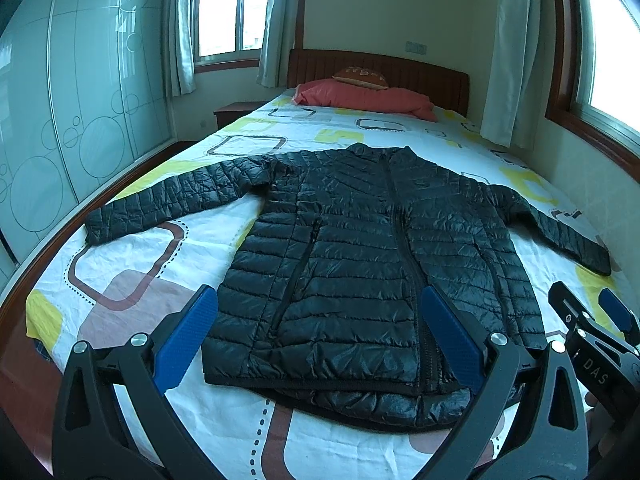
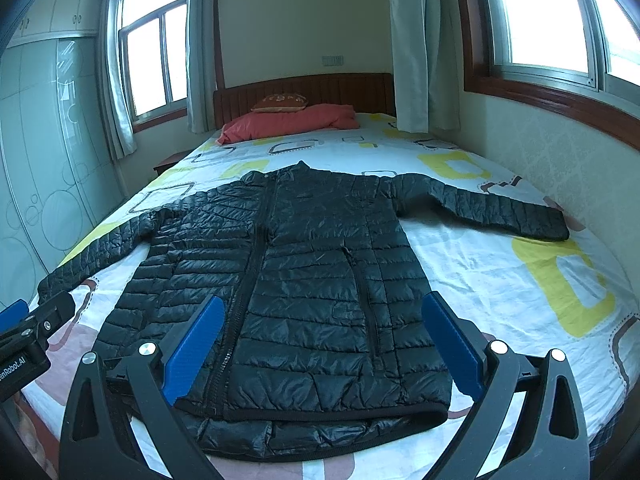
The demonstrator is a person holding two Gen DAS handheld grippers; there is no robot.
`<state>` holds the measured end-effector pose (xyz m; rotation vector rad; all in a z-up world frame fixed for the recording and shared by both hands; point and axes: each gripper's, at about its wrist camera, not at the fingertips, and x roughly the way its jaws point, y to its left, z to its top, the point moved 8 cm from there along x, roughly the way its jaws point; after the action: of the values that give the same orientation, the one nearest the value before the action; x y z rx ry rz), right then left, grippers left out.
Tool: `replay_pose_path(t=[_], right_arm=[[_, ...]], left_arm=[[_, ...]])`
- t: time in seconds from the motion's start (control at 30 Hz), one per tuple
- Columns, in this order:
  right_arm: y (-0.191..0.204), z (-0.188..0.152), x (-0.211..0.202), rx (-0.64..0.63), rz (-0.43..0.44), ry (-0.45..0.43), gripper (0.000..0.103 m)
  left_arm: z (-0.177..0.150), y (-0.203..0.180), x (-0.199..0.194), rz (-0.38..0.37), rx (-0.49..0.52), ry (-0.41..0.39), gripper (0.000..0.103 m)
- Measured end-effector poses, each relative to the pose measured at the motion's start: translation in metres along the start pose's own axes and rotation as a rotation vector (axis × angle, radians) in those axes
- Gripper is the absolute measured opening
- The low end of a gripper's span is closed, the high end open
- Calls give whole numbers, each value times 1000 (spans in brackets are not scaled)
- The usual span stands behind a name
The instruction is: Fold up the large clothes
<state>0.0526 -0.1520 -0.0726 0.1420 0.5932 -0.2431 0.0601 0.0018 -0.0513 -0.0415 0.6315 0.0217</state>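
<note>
A black quilted puffer jacket (image 1: 360, 248) (image 2: 304, 276) lies flat on the bed, front up, zipped, both sleeves spread out to the sides, hem toward me. My left gripper (image 1: 320, 312) hovers open above the hem's left half, blue pads wide apart, holding nothing. My right gripper (image 2: 320, 316) hovers open above the hem's right half, also holding nothing. The right gripper (image 1: 600, 320) shows at the right edge of the left wrist view; the left gripper (image 2: 24, 320) shows at the left edge of the right wrist view.
The bed (image 1: 140, 264) has a white sheet with yellow and brown squares. A red pillow (image 1: 360, 96) and a small orange cushion (image 1: 360, 74) lie by the headboard (image 2: 304, 88). A glass wardrobe (image 1: 72, 112) stands left; a wall with windows (image 2: 552, 20) runs right.
</note>
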Motion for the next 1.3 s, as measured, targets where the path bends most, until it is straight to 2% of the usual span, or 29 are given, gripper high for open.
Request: replay_pose_path(t=[1.3], right_arm=[[-5, 0, -2, 4, 3, 2, 98]], left_arm=[[-7, 1, 0, -2, -13, 19, 101]])
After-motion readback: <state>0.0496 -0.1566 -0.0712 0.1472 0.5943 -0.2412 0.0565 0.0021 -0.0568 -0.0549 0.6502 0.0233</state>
